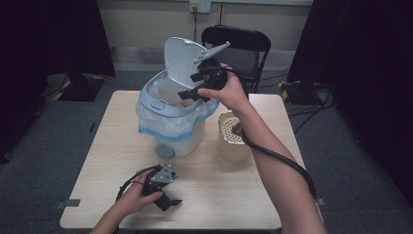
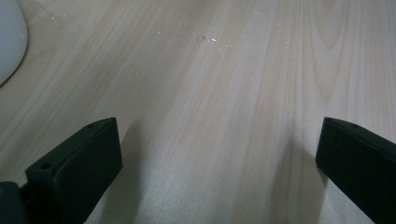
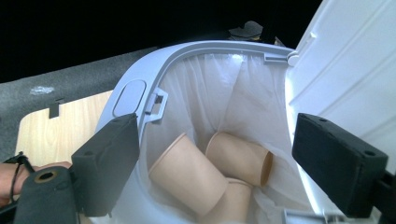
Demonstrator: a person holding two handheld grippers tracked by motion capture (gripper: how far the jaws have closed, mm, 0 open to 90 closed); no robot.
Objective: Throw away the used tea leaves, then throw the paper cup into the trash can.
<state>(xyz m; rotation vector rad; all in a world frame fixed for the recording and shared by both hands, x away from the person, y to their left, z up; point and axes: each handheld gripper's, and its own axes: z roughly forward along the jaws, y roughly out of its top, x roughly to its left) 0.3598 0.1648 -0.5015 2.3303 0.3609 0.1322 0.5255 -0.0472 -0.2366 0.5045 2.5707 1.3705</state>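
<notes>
A pale blue-grey pedal bin (image 1: 168, 109) stands on the wooden table (image 1: 117, 146), its lid (image 1: 182, 58) swung up and a white bag lining it. Inside lie three tan paper cups on their sides (image 3: 187, 172) (image 3: 243, 161) (image 3: 231, 203). My right gripper (image 1: 192, 85) hovers over the bin's mouth, pointing down into it. Its jaws (image 3: 219, 140) stand open with nothing between the pads; the cups are lower down in the bag. My left gripper (image 1: 168, 201) rests near the table's front edge, open over bare wood (image 2: 210, 140).
A beige cup-like container (image 1: 233, 139) stands on the table right of the bin, under my right forearm. The bin's pedal (image 1: 164, 151) juts toward me. A black chair (image 1: 238, 44) is behind the table. A white rounded edge (image 2: 9, 42) shows beside the left gripper.
</notes>
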